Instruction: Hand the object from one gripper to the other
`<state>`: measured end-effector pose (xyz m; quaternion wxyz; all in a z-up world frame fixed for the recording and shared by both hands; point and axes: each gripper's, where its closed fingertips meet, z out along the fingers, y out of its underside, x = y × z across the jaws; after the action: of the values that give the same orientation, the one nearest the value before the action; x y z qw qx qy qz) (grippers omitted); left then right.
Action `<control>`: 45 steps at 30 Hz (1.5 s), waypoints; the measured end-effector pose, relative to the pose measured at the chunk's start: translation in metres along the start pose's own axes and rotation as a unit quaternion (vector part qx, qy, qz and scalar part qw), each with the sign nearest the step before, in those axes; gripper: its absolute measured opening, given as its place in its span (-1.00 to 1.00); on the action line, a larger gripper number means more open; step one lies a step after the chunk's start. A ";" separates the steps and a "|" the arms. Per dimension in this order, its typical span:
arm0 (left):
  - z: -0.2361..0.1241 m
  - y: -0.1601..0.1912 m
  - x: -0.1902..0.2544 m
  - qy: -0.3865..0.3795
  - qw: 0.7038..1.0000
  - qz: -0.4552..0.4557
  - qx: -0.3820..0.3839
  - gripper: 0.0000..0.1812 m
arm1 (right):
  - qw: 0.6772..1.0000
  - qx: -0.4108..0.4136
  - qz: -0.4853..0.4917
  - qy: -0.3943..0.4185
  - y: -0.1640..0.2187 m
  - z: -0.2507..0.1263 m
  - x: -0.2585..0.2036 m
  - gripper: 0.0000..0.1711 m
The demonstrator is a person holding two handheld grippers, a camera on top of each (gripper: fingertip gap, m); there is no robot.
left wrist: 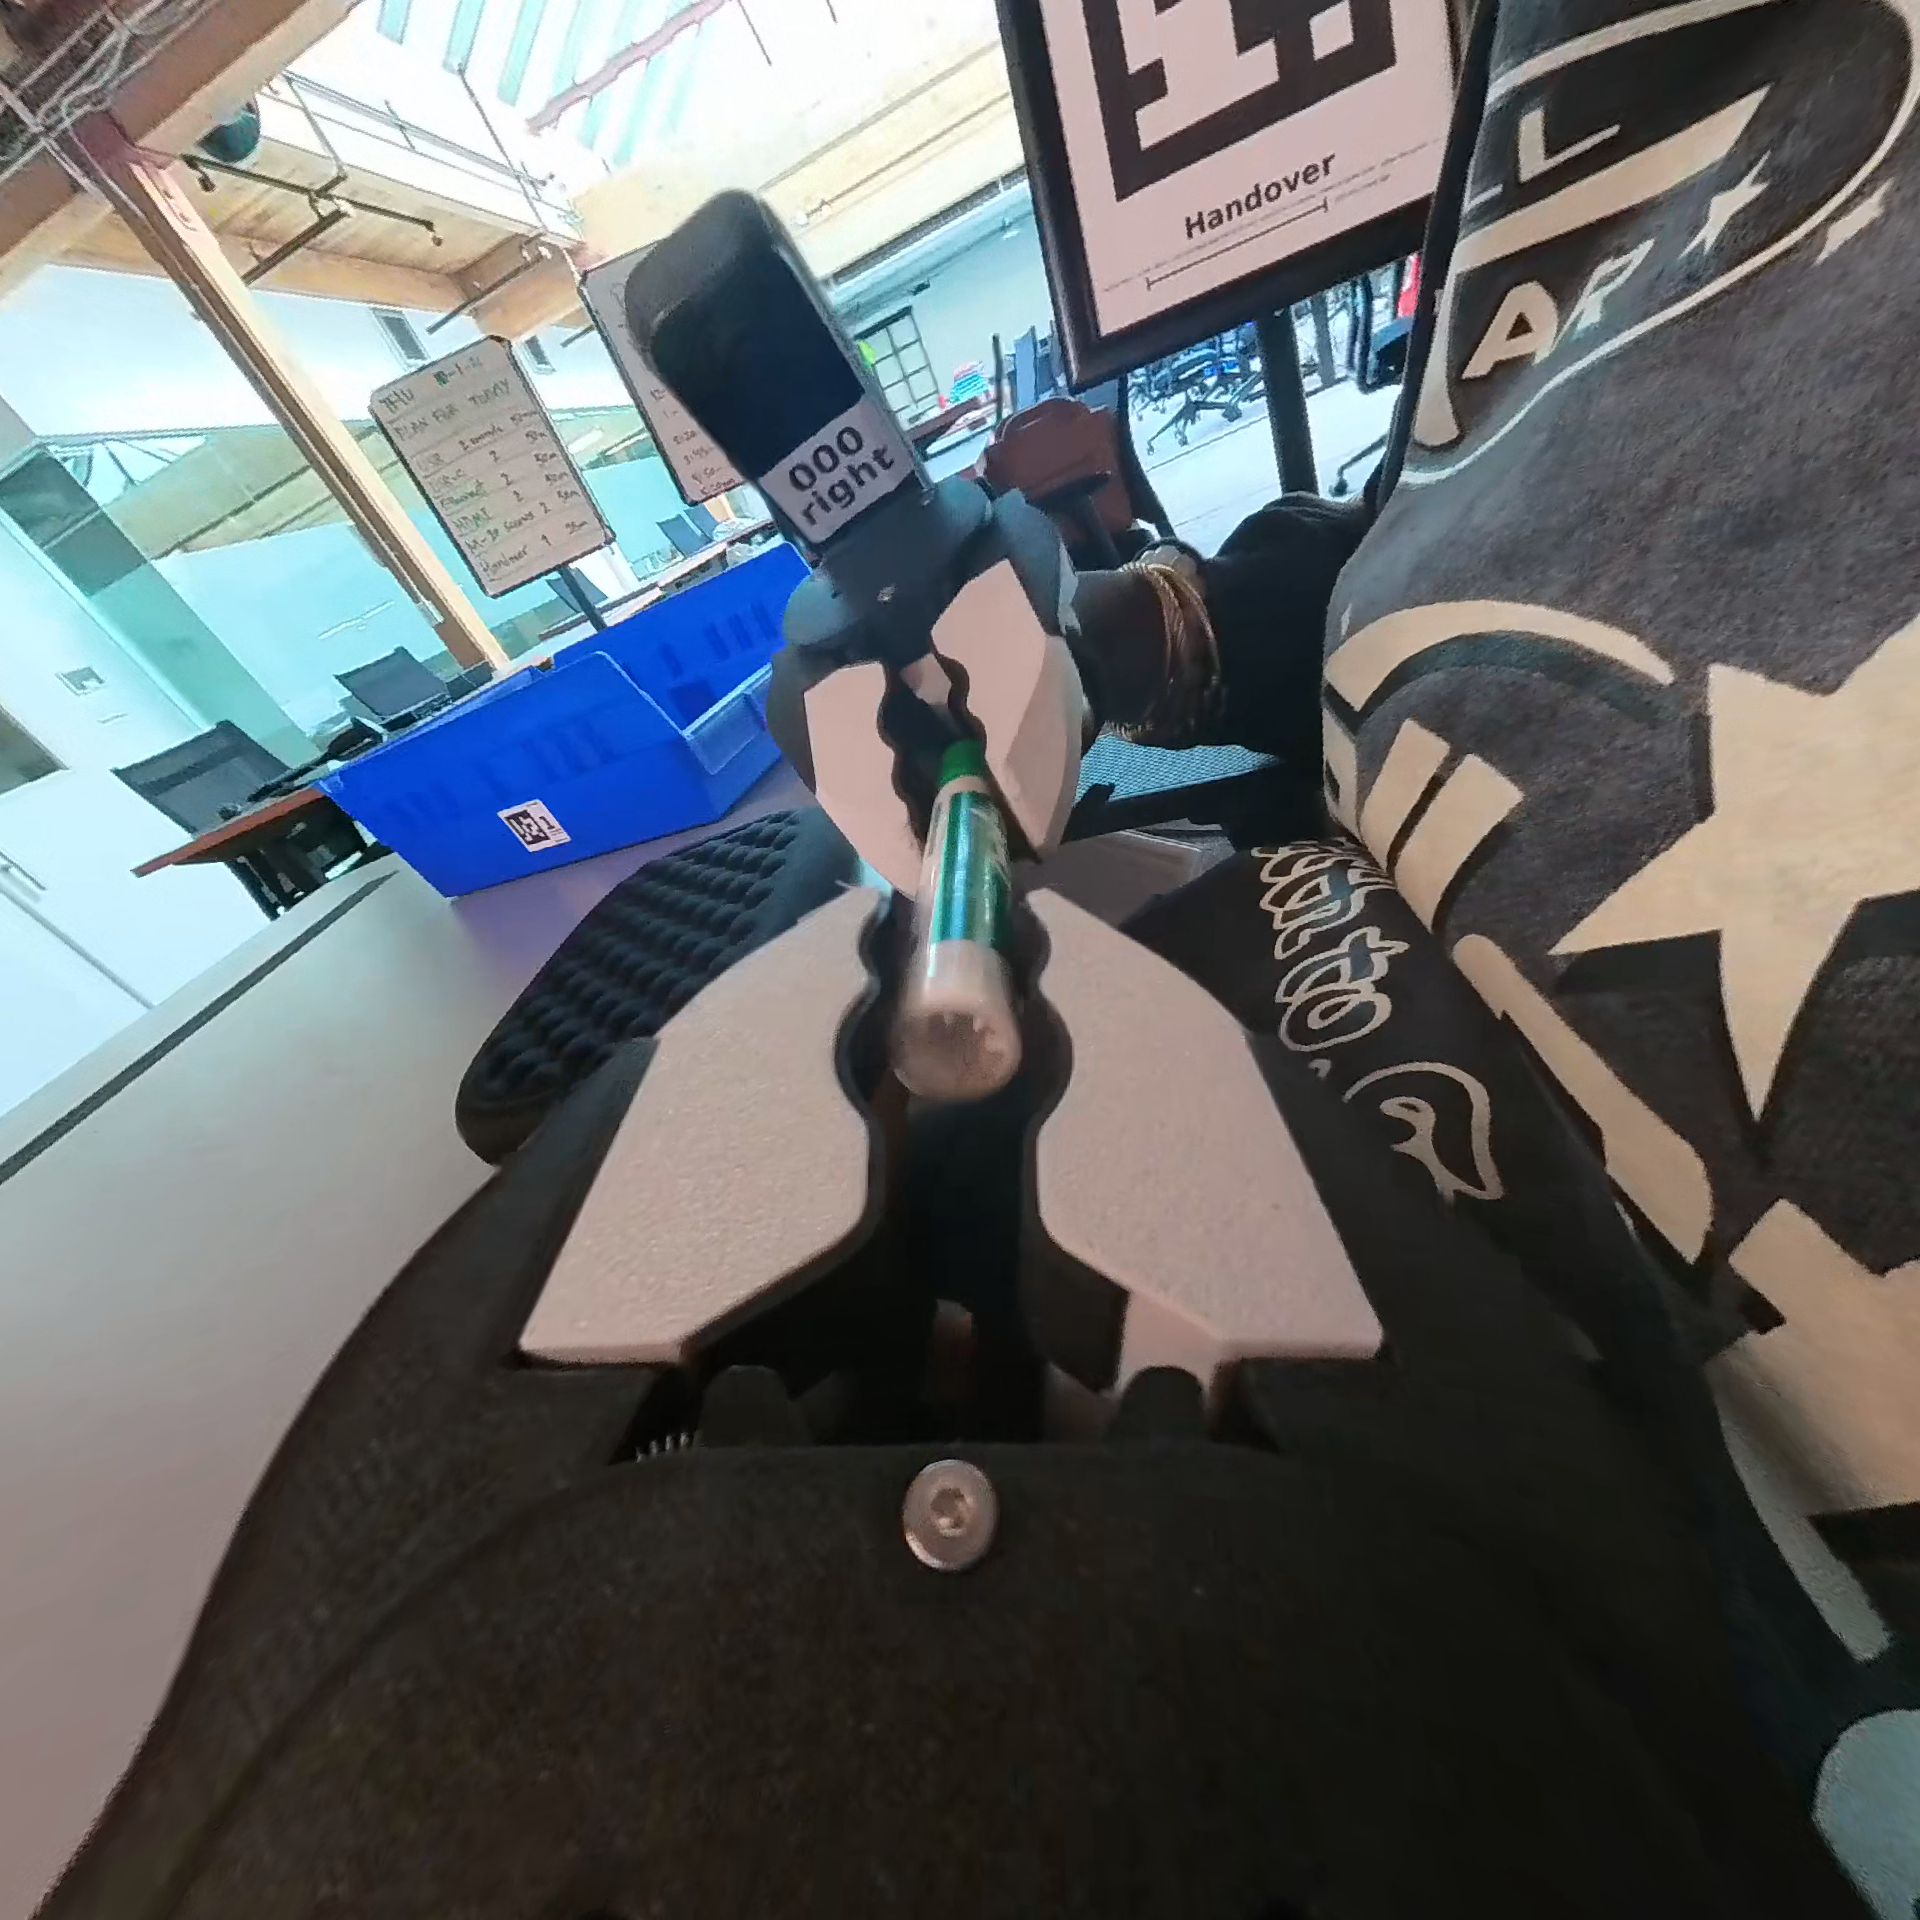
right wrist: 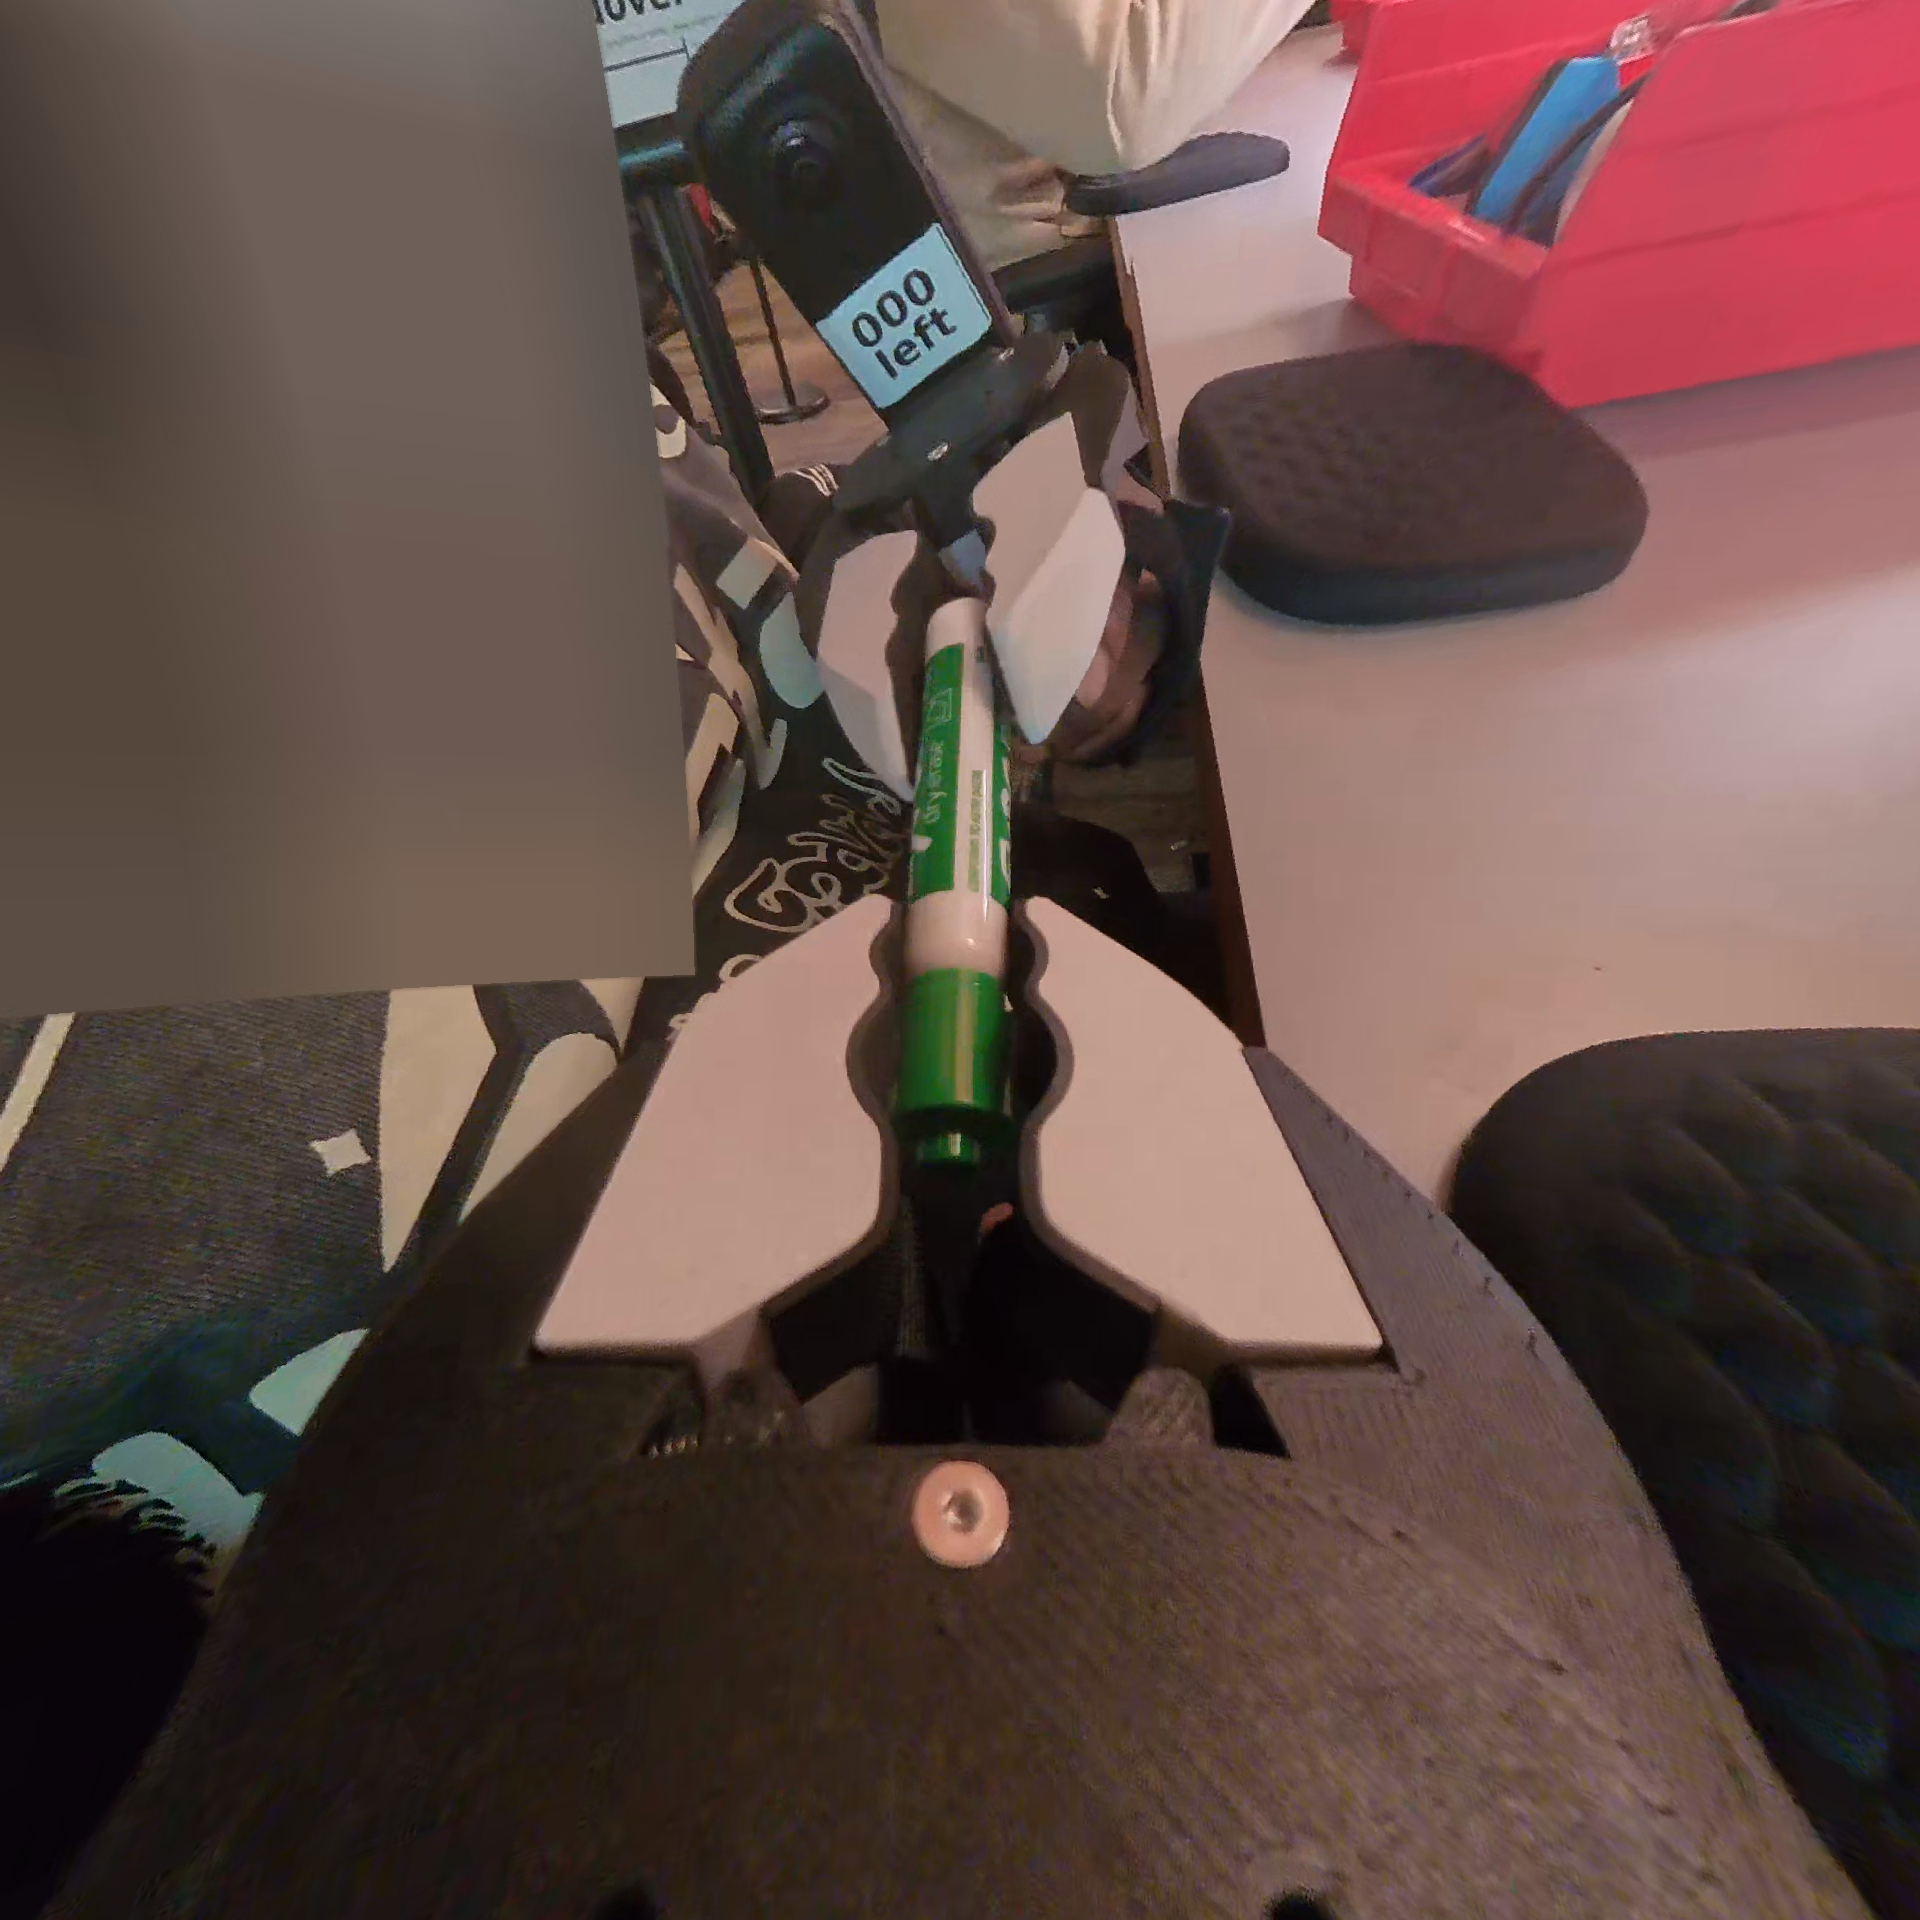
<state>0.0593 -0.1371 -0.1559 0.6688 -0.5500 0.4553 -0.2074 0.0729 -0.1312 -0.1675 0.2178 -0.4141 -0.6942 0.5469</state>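
The green dry-erase marker [right wrist: 958, 831] is seen suspended in the air between the two grippers, above the edge of the grey table [right wrist: 1558, 831]. Its green cap end is clamped between the fingers [right wrist: 769, 1132] of the right gripper [right wrist: 956, 1049], which are drawn narrow around it. Its white butt end lies between the fingers [left wrist: 727, 1132] of the left gripper [left wrist: 951, 1049]; contact with the wavy inner edges appears likely, but whether the barrel is firmly gripped there cannot be told. In the left wrist view the marker [left wrist: 961, 894] is seen end-on, blurred, running away to the right gripper [left wrist: 935, 748] beyond. In the right wrist view the left gripper [right wrist: 940, 613] is seen at the far end of the barrel. A blue bin [left wrist: 582, 769] is noted on the table [left wrist: 208, 1091] farther off, a red bin [right wrist: 1662, 239] on the opposite side, and two black textured pads [right wrist: 1413, 478] nearby. A printed dark garment [left wrist: 1662, 831] fills the side of the left view.
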 end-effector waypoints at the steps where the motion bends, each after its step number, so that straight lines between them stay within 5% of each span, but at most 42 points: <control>1: 0.000 0.001 0.001 0.003 1.000 -0.003 -0.004 -0.77 | 1.000 -0.002 0.003 -0.001 0.001 0.000 0.000 -0.78; 5: 0.000 0.001 0.000 0.014 0.999 -0.041 -0.007 -0.78 | 1.000 0.001 -0.017 0.005 0.000 0.000 0.001 -0.78; 7: 0.000 0.000 -0.004 0.016 0.995 -0.094 0.000 -0.78 | 0.996 0.035 -0.072 0.036 -0.010 -0.002 0.005 -0.61; 12: -0.003 -0.005 -0.011 0.030 0.980 -0.195 0.034 -0.78 | 0.946 0.023 -0.288 0.149 -0.017 -0.005 0.010 -0.50; 15: -0.003 -0.005 -0.009 0.041 0.976 -0.213 0.034 -0.78 | 0.933 0.000 -0.324 0.161 -0.013 0.000 0.009 -0.57; 21: 0.000 -0.003 -0.006 0.043 0.979 -0.196 0.027 -0.78 | 0.948 -0.001 -0.283 0.143 -0.012 -0.002 0.010 -0.78; 25: 0.000 -0.004 -0.007 0.000 0.996 -0.083 0.023 -0.59 | 0.984 -0.002 -0.155 0.086 -0.005 0.000 0.009 -0.77; 31: 0.002 -0.001 -0.003 0.000 0.999 -0.043 0.006 -0.68 | 0.995 0.023 -0.083 0.042 -0.009 -0.002 0.004 -0.77; 41: 0.001 0.002 -0.004 0.014 0.996 -0.090 -0.005 -0.78 | 0.994 0.036 -0.095 0.050 -0.012 -0.001 0.006 -0.77; 45: -0.001 -0.002 -0.005 0.028 0.990 -0.136 0.014 -0.78 | 0.975 0.051 -0.193 0.100 -0.019 -0.005 0.009 -0.54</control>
<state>0.0564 -0.1345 -0.1517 0.6291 -0.5913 0.3916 -0.3182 0.0654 -0.1224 -0.1496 0.4085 -0.3137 -0.7066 0.4853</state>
